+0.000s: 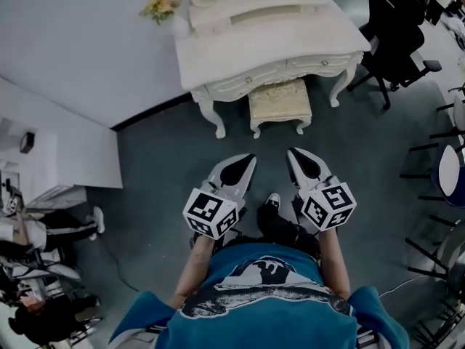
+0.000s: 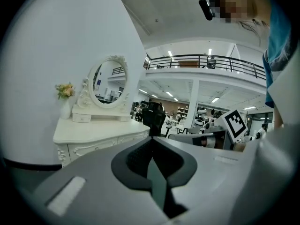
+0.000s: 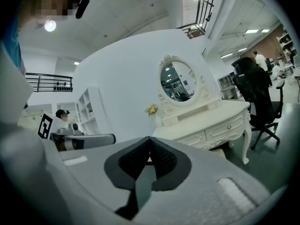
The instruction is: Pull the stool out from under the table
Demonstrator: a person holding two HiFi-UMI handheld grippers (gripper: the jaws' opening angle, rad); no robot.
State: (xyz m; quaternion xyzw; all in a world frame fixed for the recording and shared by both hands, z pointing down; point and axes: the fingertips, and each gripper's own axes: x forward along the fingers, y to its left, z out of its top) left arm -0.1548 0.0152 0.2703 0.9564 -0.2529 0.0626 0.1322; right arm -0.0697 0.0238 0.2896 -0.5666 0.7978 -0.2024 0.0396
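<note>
Grey floor [image 1: 167,158] fills the head view, with a white wall at the upper left. A cream desk [image 1: 269,42] stands against that wall. The stool [image 1: 280,102] sits pushed in between the desk's front legs, its padded seat half under the top and its front legs out on the floor. The left tool [image 1: 251,157] and the right tool [image 1: 290,152] hang side by side in front of the person, tips aimed at the stool but well apart from it. A shoe [image 1: 272,201] shows between them. A vase of flowers [image 1: 161,6] stands on the desk's left corner, and a black office chair [image 1: 396,42] is off to the right, clear of the pulling path.

From the left gripper view, that tool's jaws are pressed together on nothing. Beyond them are the desk and its oval mirror [image 2: 108,81]. The stool is out of sight here.

From the right gripper view, this tool's jaws are likewise pressed together and empty. What looks like a beige edge of the stool shows beneath the desk drawers.

I judge the step to be the approach, with no hold taken yet. Next, the tools need to spread, drop to the seat edge or a stool leg, pinch it and draw it straight back. The desk's curved legs flank the stool closely and could catch it.
</note>
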